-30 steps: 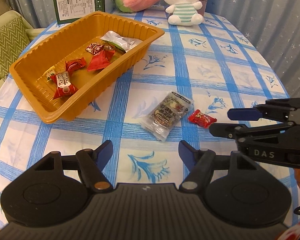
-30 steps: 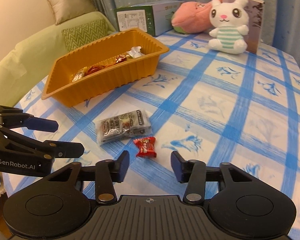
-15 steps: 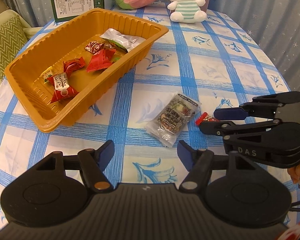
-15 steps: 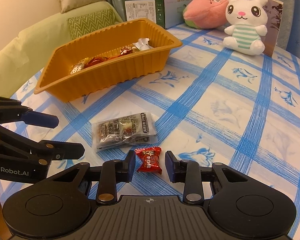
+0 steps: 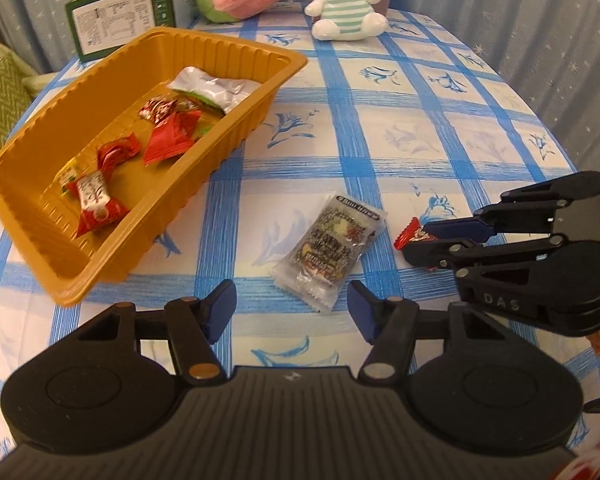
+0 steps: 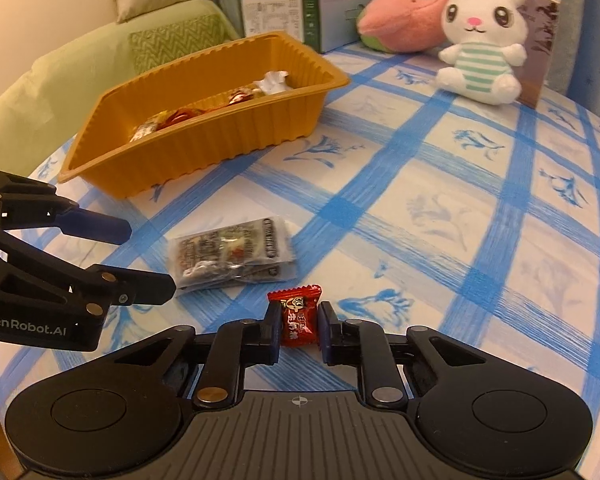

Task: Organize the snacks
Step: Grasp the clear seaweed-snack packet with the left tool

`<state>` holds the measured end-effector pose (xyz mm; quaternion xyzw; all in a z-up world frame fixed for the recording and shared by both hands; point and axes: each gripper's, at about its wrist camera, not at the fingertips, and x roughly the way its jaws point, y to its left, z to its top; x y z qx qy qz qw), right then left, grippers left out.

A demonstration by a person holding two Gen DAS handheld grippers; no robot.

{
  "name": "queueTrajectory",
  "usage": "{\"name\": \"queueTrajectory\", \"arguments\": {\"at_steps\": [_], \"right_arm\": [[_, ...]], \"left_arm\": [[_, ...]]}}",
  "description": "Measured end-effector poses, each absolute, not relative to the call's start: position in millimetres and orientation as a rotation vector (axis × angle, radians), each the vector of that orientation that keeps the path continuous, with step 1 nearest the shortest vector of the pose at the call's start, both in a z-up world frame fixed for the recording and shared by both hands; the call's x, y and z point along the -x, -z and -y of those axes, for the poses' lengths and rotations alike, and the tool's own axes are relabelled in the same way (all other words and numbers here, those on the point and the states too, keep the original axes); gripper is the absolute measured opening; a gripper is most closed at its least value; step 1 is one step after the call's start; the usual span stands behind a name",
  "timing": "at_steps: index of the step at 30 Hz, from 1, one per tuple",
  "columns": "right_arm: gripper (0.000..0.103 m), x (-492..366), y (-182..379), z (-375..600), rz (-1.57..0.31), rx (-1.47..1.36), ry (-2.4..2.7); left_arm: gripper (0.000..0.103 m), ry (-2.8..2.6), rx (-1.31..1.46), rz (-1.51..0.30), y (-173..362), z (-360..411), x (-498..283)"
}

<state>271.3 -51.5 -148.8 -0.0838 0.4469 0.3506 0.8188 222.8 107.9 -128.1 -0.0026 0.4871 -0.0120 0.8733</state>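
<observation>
- My right gripper [image 6: 299,327] has just closed: a second ago its jaws stood apart short of the small red foil-wrapped candy [image 6: 297,317]; now both pads pinch it, still low over the blue-checked tablecloth [image 6: 440,208].
- My left gripper [image 5: 291,307] is narrowing, nothing between its pads yet; the clear flat snack packet [image 5: 330,246] lies just ahead of it.
- Both snacks sit near the orange ribbed plastic tray [image 5: 228,148], outside its long wall.
- With the candy secured, I judge lifting it to the tray comes next.
</observation>
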Motion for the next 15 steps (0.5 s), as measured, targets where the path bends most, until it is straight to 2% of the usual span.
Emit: {"name": "queueTrajectory", "arguments": {"at_steps": [15], "right_arm": [[0.019, -280, 131, 100, -0.951, 0.026, -0.634]], "left_arm": [[0.059, 0.151, -0.131, -1.032, 143, -93, -259]]}}
